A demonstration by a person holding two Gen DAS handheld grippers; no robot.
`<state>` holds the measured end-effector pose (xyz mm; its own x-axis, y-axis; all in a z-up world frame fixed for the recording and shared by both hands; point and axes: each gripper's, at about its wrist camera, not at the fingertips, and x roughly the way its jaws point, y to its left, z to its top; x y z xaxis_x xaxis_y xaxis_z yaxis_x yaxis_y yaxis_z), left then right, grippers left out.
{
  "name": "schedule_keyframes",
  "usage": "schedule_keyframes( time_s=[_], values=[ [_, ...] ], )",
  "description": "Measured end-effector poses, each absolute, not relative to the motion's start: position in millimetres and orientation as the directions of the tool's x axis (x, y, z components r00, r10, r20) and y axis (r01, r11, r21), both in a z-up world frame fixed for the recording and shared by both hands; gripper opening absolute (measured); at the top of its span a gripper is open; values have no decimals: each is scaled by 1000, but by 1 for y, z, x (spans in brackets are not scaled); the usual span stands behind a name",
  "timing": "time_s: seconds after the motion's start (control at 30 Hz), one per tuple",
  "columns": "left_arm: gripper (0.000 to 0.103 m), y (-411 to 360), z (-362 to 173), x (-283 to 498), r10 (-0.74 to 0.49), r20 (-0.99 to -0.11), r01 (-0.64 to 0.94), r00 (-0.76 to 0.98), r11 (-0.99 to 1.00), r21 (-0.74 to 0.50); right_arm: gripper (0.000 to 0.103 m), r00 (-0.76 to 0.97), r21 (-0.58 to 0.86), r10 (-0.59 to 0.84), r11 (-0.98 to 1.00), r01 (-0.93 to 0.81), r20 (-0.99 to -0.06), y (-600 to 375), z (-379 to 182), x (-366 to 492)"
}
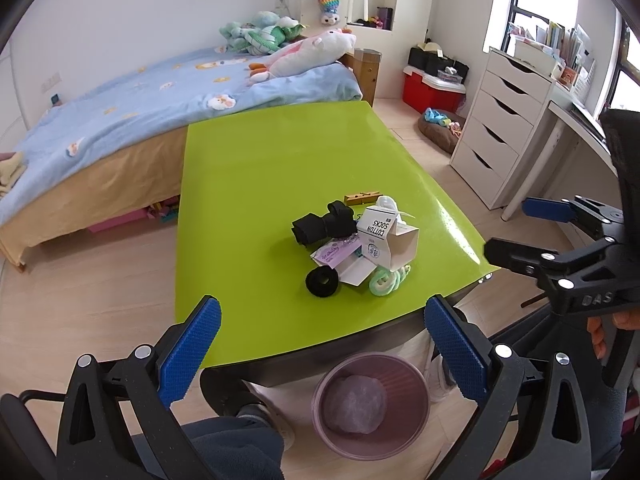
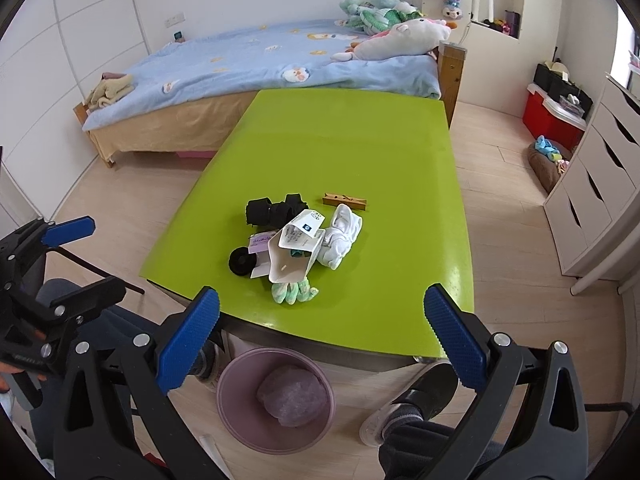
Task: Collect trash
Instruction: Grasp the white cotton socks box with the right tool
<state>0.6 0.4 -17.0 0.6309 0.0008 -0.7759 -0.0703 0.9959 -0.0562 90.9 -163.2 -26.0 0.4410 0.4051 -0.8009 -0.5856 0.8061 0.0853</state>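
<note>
A pile lies near the front of the green table (image 1: 260,168): a white "COTTON SOCKS" carton (image 1: 386,240) (image 2: 294,254), a pink paper label (image 1: 334,254) (image 2: 260,242), white card (image 1: 356,272), black socks (image 1: 324,222) (image 2: 274,210), a black sock roll (image 1: 322,282) (image 2: 241,262), green socks (image 1: 386,282) (image 2: 294,291), white socks (image 2: 340,236) and a wooden clothespin (image 1: 362,197) (image 2: 344,201). A pink trash bin (image 1: 372,404) (image 2: 276,400) with a crumpled bag inside stands on the floor under the table's front edge. My left gripper (image 1: 320,340) and right gripper (image 2: 320,336) are open and empty above that edge.
A bed (image 1: 120,120) with plush toys stands behind the table. A white drawer unit (image 1: 504,128) and a red box (image 1: 428,88) are at the right. The person's legs and shoes (image 2: 412,404) are beside the bin.
</note>
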Motion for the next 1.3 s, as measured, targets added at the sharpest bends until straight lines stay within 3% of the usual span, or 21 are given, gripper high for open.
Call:
schedule_keyframes(
  time_s=[0.63, 0.7, 0.8, 0.87, 0.9, 1.03, 1.3],
  values=[
    [98, 20, -27, -1, 5, -798, -115, 602, 990, -81, 98, 275, 102, 317, 802, -588, -908, -93, -103, 155],
    [98, 21, -28, -1, 4, -800, -118, 599, 990, -83, 73, 268, 104, 315, 802, -588, -910, -92, -106, 156],
    [98, 21, -30, 0, 0, -803, -117, 595, 989, -87, 60, 262, 106, 311, 803, -586, -913, -92, -109, 154],
    [98, 21, -30, 1, -2, -804, -116, 595, 989, -87, 41, 269, 102, 311, 804, -586, -911, -94, -107, 153],
    [98, 21, -31, 3, -4, -804, -114, 594, 990, -89, 38, 273, 100, 312, 804, -586, -910, -94, -106, 155],
    [98, 19, -35, 10, -10, -807, -103, 591, 991, -87, 32, 288, 111, 332, 805, -583, -899, -101, -99, 153],
    [98, 17, -50, 35, -18, -829, -82, 558, 994, -77, 31, 329, 146, 388, 808, -571, -861, -121, -74, 145]
  ],
)
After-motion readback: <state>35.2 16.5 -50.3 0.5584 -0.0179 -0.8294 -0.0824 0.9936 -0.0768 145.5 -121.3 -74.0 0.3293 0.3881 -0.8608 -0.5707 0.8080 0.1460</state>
